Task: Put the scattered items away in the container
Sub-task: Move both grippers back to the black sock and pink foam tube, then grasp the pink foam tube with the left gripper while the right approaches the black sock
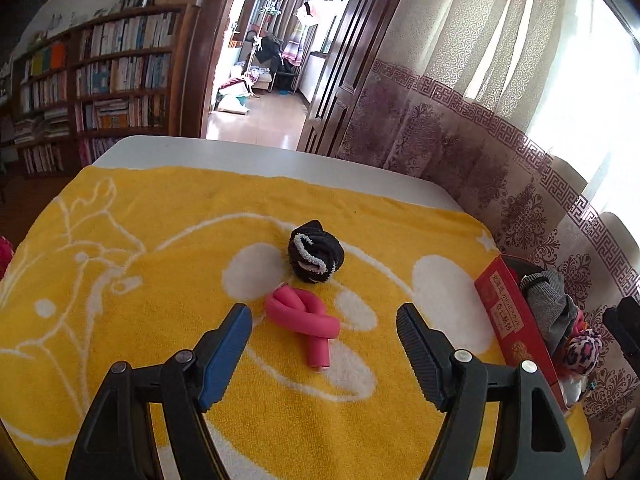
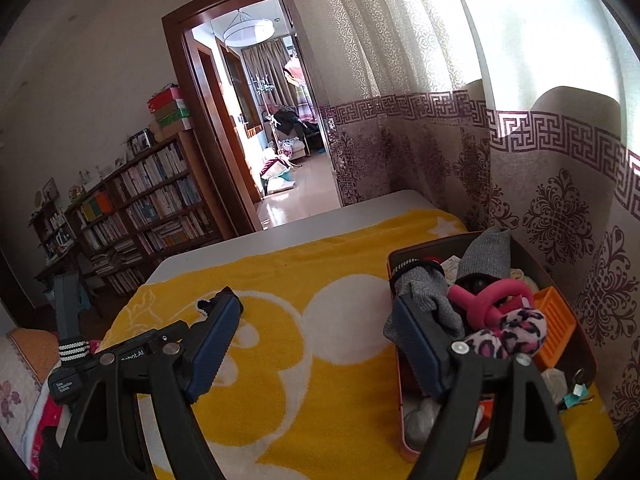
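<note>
Two items, a pink foam roller (image 1: 306, 326) and a black sock ball (image 1: 316, 254), wait on the yellow towel (image 1: 140, 340); the red box (image 2: 568, 276) is nearly full; both jaws are wide and empty.

Dark wooden bookshelf (image 1: 100, 80), open doorway (image 1: 264, 52), patterned curtains (image 2: 520, 152), sunlit window, glossy floor (image 1: 248, 128)

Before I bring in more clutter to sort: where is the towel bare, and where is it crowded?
Bare: the towel left of the pink roller and black sock ball, and the stretch between them and the box. The table strip beyond the towel is bare too. Crowded: the box, heaped with socks and rollers.
</note>
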The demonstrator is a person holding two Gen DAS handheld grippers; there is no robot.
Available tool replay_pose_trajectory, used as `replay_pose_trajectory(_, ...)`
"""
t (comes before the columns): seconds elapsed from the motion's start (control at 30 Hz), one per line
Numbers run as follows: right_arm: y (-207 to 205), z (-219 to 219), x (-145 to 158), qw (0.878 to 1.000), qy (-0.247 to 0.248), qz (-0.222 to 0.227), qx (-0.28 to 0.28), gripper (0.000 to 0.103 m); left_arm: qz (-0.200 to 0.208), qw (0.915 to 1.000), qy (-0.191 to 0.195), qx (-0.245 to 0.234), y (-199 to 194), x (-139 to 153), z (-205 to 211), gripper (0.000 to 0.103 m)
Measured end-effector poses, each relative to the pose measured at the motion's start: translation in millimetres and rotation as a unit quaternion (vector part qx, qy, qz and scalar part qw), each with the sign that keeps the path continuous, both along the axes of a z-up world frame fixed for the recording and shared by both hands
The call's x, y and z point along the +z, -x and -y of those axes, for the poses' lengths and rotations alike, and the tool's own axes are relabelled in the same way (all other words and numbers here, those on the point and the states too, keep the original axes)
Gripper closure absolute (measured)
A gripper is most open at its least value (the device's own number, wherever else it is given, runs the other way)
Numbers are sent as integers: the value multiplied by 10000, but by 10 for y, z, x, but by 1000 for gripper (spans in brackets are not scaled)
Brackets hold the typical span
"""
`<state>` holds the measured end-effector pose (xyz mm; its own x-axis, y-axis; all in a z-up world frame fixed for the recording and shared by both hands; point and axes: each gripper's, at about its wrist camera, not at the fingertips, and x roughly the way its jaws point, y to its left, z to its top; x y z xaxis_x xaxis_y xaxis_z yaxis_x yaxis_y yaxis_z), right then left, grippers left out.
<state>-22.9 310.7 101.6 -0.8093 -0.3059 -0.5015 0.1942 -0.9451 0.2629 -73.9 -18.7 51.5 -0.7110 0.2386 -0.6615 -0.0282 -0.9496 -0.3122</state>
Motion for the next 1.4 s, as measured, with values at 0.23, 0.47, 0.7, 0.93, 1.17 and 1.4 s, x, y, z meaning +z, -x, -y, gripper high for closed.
replay_pose_trajectory(0.23, 288, 439, -114, 9990, -164, 226, 361, 21, 322, 9994, 125, 93, 101, -210, 66, 27)
replay_pose_trajectory(0.47, 396, 514, -297, 9989, -102, 342, 291, 21, 501, 9977, 383, -230, 253, -340, -143, 27)
replay_pose_trajectory(0.7, 479, 457, -443, 9982, 5, 566, 217, 21, 646, 9965, 491, -190, 381, -446, -182, 27)
replay_pose_trajectory(0.93, 482, 500, -510, 9975, -47, 648, 267, 21, 757, 9949, 619, -253, 520, -534, -226, 27)
replay_pose_trajectory(1.17, 518, 574, -543, 9958, -83, 827, 377, 21, 740, 9958, 490, -216, 508, -526, -143, 43)
replay_pose_trajectory(1.4, 755, 716, -534, 9907, 1, 1192, 653, 21, 530, 9978, 403, 3, 410, -385, 3, 43)
